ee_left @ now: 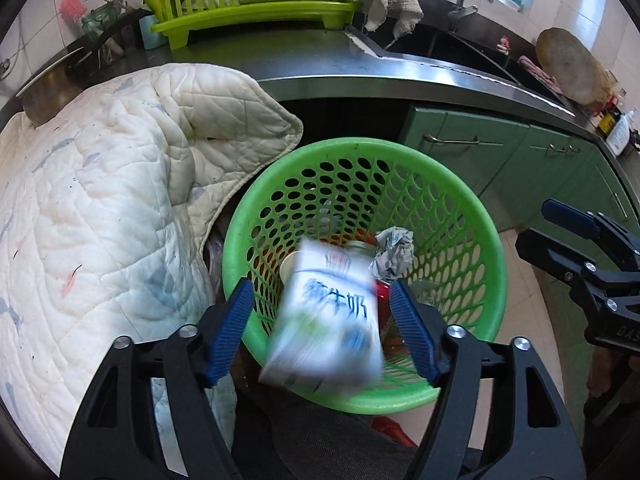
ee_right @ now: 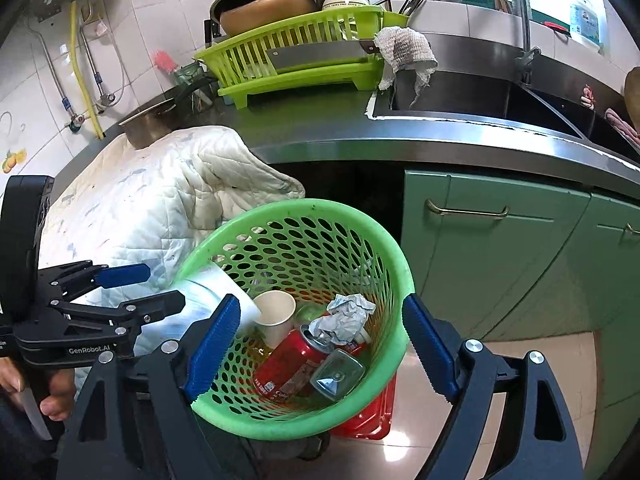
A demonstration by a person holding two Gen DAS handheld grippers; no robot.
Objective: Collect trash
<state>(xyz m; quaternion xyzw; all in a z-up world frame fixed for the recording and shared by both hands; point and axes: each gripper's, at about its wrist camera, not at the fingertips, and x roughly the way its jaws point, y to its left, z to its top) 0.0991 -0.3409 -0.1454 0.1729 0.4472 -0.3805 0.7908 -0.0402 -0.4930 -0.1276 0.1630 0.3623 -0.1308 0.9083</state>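
Both tongs (ee_left: 322, 330) (ee_right: 322, 346) gape wide, milk carton (ee_left: 326, 320) dropping into the green basket (ee_left: 460, 188) already holding can (ee_right: 296, 356), cup (ee_right: 276, 316), paper (ee_right: 344, 316).

A white milk carton (ee_left: 326, 320) with blue lettering shows blurred and tilted over the near rim of a round green perforated basket (ee_left: 472, 216), apart from any support visible. Inside the basket lie a red can (ee_right: 294, 360) on its side, a white paper cup (ee_right: 276, 316) tipped toward the rim, a crumpled paper wad (ee_right: 344, 316) and a greenish foil-topped tub (ee_right: 338, 374) against the can.
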